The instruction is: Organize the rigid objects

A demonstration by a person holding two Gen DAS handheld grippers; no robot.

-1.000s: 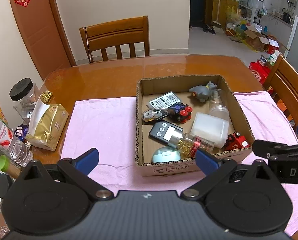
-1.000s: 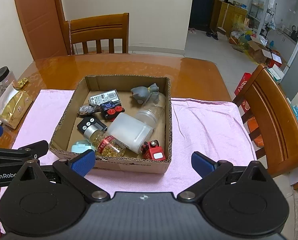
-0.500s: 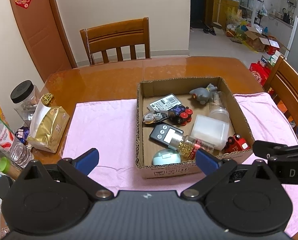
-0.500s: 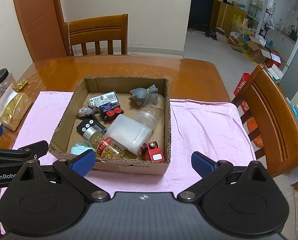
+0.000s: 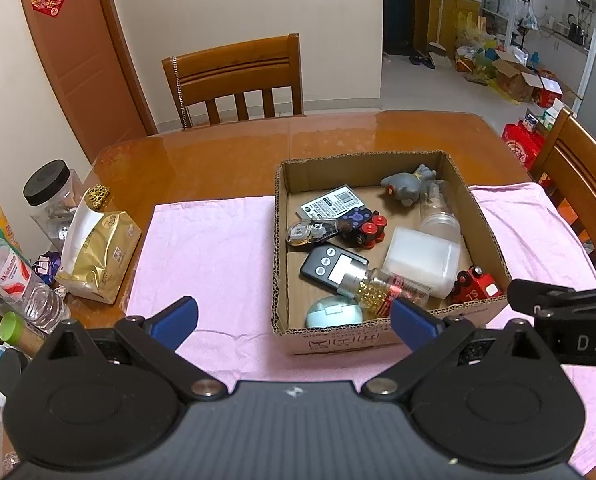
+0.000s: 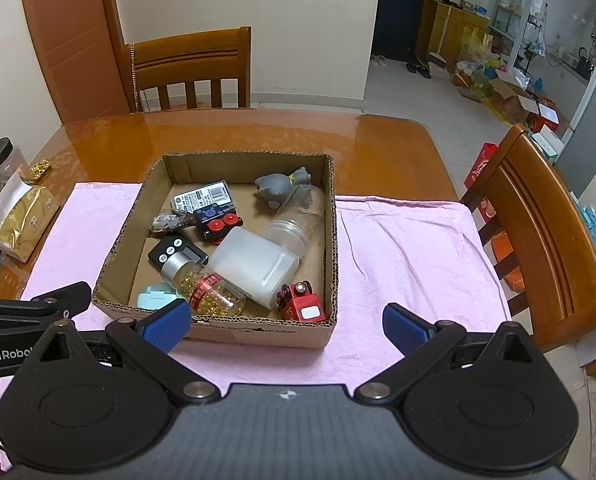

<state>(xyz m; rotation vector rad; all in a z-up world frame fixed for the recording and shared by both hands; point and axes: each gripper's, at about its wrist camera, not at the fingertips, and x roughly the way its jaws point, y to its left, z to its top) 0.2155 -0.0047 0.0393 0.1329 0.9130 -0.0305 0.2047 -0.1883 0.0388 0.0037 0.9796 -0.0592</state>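
A cardboard box (image 5: 285,336) (image 6: 257,336) sits on a pink cloth (image 5: 209,248) (image 6: 402,248). Inside it lie a grey toy (image 5: 408,190), a white plastic container (image 5: 420,262) (image 6: 253,270), a clear jar (image 6: 293,224), a bottle of gold beads (image 5: 382,286) (image 6: 203,284), a black digital timer (image 5: 330,266), a red toy train (image 5: 476,284) (image 6: 302,300), a mint round case (image 5: 334,312), a blue-and-red toy (image 5: 360,226) and a white card (image 5: 330,202). My left gripper (image 5: 293,318) and right gripper (image 6: 287,322) are open and empty, held before the box's near wall.
At the table's left edge are a gold pouch (image 5: 97,256), a black-lidded jar (image 5: 49,196) and a water bottle (image 5: 13,284). Wooden chairs stand behind the table (image 5: 233,76) and at the right (image 6: 538,232). The wooden table top (image 5: 225,156) shows beyond the cloth.
Both grippers have drawn slightly back and up from the box. Nothing in the box has moved, and both stay open.
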